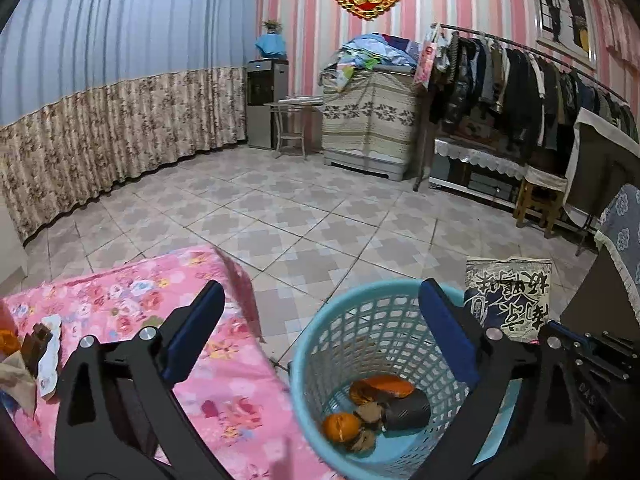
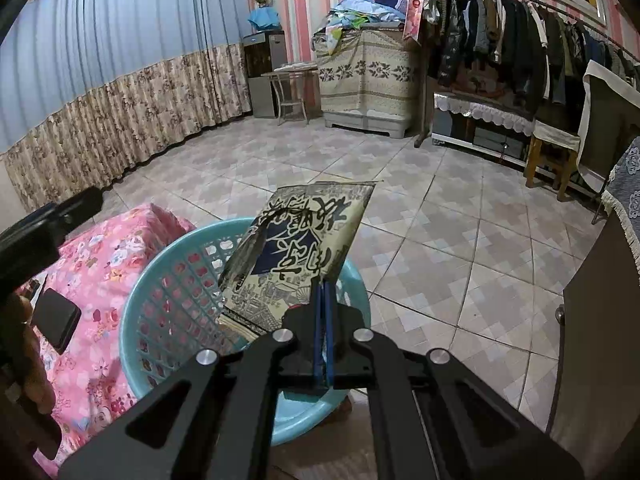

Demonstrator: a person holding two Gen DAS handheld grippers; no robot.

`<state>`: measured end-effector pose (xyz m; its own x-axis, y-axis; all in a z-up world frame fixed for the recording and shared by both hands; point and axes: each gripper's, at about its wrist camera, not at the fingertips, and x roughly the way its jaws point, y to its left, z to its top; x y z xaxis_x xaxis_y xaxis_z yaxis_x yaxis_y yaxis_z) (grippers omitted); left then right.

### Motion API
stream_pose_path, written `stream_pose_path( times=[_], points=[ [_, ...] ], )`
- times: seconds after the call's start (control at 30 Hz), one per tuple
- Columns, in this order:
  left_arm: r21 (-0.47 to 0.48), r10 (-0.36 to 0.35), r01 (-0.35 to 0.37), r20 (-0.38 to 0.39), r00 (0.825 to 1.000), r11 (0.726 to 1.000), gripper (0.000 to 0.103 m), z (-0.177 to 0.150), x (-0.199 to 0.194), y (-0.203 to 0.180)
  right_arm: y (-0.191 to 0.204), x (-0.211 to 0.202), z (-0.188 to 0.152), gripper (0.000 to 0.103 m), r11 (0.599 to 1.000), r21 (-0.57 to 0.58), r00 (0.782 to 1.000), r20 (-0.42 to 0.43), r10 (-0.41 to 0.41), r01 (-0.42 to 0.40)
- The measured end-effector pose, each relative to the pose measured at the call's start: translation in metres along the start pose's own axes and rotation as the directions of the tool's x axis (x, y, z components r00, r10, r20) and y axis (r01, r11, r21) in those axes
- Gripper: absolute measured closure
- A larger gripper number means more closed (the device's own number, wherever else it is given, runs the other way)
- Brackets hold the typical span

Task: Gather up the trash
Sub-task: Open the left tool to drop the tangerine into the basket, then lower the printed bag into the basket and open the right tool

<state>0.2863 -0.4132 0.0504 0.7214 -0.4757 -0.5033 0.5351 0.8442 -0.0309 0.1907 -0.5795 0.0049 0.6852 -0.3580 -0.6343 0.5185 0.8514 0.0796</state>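
Right claw (image 2: 324,296) is clamped on a printed bag (image 2: 304,240), held right over the blue basket (image 2: 160,280). Left claw (image 1: 320,336) hangs wide open and empty above that basket, peels (image 1: 380,390) at the bottom. More scraps (image 1: 36,344) sit on the pink tabletop's (image 1: 132,300) left edge.
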Motion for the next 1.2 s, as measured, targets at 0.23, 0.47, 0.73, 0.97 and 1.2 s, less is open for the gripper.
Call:
stream_pose_path(
  times=[0.23,0.47,0.73,0.97,1.2],
  points=[
    [-0.01,0.053,-0.054,-0.014,0.998,0.999,0.008,-0.011,-0.008,0.024,0.021,0.014,-0.005,0.1,0.999,-0.046,0.998,-0.052,0.021,-0.023],
    [-0.014,0.095,-0.095,-0.025,0.995,0.995,0.008,-0.018,-0.015,0.043,0.035,0.02,-0.005,0.097,0.998,-0.047,0.996,-0.078,0.049,-0.053],
    [-0.034,0.117,-0.118,-0.029,0.993,0.992,0.008,-0.019,-0.021,0.063,0.04,0.035,-0.009,0.097,0.997,-0.064,0.991,-0.133,0.028,-0.037],
    [-0.043,0.125,-0.126,-0.023,0.992,0.991,0.008,-0.02,-0.028,0.069,0.04,0.029,-0.007,0.033,0.998,-0.064,0.995,-0.102,-0.007,0.0],
    [-0.032,0.137,-0.137,-0.017,0.99,0.99,0.008,-0.021,-0.033,0.072,0.039,0.026,-0.005,0.026,0.999,-0.045,0.996,-0.086,-0.014,0.01]
  ],
)
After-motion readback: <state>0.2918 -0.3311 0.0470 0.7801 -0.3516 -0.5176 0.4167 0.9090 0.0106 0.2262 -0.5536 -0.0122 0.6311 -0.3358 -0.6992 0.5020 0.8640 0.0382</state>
